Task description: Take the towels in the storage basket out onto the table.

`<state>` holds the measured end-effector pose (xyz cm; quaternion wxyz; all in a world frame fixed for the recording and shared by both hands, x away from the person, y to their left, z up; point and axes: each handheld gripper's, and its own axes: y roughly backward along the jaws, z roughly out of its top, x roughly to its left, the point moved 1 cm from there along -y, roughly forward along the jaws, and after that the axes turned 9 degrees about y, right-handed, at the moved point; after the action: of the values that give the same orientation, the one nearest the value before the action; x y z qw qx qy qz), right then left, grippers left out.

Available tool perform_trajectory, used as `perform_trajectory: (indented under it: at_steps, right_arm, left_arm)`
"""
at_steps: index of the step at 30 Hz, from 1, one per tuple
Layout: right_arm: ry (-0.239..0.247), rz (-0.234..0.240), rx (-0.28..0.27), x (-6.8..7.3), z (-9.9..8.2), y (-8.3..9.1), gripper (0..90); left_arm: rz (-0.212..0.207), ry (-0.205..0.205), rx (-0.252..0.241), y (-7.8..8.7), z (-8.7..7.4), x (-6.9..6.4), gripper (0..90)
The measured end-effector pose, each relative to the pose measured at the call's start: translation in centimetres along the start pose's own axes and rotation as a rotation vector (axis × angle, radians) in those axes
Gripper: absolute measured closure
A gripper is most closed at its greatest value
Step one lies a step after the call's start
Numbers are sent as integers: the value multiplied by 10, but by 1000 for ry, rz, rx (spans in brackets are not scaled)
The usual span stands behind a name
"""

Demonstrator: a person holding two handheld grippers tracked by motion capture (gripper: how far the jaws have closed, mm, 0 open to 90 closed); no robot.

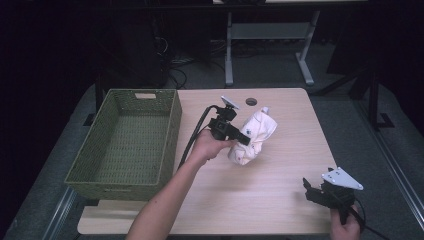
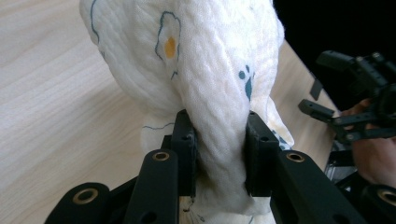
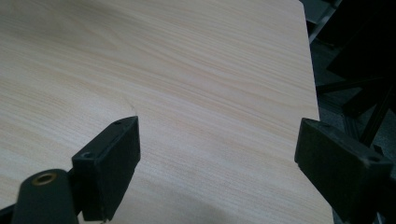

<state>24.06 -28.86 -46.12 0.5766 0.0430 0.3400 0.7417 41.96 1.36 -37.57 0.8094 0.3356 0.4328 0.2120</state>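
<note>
A bunched white printed cloth (image 1: 253, 136) is pinched between the left gripper (image 2: 219, 154) jaws at the middle of the light wooden table (image 1: 280, 195). The right gripper (image 3: 217, 168) is held wide apart, empty, at the near right corner. A green woven basket (image 1: 172, 135) is seen left.

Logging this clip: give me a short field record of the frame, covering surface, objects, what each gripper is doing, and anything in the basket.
surface: light wooden table
cloth: white printed cloth, bunched, near the table's middle
left gripper: left gripper, jaws closed on a fold of the cloth
right gripper: right gripper, jaws wide apart over bare table, near the front right corner, holding nothing
basket: green woven basket at the table's left side, nothing visible inside
contact: cloth and basket apart
</note>
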Motion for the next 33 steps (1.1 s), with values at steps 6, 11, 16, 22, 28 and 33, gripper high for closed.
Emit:
perform_trajectory:
  at_steps: [6, 11, 16, 22, 28, 33]
  right_arm:
    - [-4, 2, 4, 0, 0, 0, 139]
    - [0, 4, -1, 0, 0, 1, 139]
    - [7, 4, 0, 1, 1, 0, 139]
    - [8, 4, -1, 1, 1, 0, 139]
    - [4, 7, 1, 2, 1, 0, 139]
    - [13, 9, 2, 2, 1, 0, 139]
  left_arm:
    - [30, -1, 4, -17, -4, 3, 695]
    - [42, 17, 13, -29, -9, 8, 694]
    - [54, 36, 17, -37, -14, 15, 682]
    - [46, 74, 15, -41, -18, 22, 682]
    - [54, 70, 2, -40, -18, 23, 681]
    - [68, 74, -2, -40, -18, 23, 635]
